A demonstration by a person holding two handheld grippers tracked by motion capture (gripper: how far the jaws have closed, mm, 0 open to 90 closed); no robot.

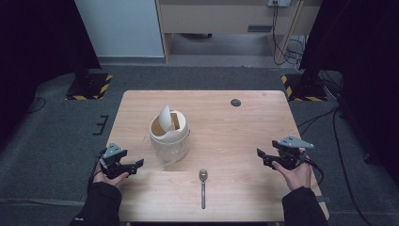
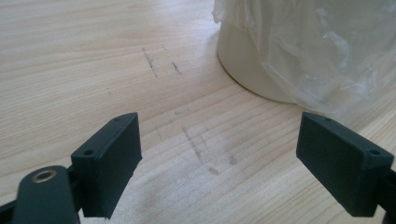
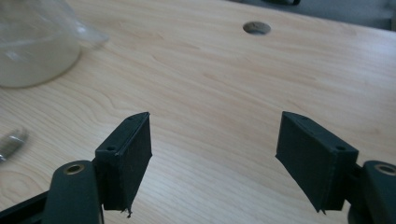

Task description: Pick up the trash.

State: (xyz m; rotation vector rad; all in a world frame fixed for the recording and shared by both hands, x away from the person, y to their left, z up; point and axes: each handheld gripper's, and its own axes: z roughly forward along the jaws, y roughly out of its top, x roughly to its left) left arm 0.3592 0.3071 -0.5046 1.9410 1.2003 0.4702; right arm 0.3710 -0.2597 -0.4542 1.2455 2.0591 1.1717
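A small cream bin point(image 1: 169, 134) with a tilted swing lid and a clear plastic liner stands left of the table's middle. A metal spoon point(image 1: 203, 184) lies near the front edge, bowl toward the bin. My left gripper point(image 1: 136, 165) rests at the front left, open and holding nothing, pointing toward the bin point(image 2: 261, 65), whose base and liner rise beyond its jaws. My right gripper point(image 1: 261, 156) rests at the right side, open, with bare wood between its jaws. In the right gripper view the bin point(image 3: 32, 51) is at the upper left and the spoon point(image 3: 9, 143) lies at the left edge.
The wooden table point(image 1: 244, 127) has a round cable hole point(image 1: 235, 102) near its back edge, also seen as a hole point(image 3: 257, 28) in the right gripper view. Grey carpet surrounds the table, with stand bases marked in yellow and black at both back corners.
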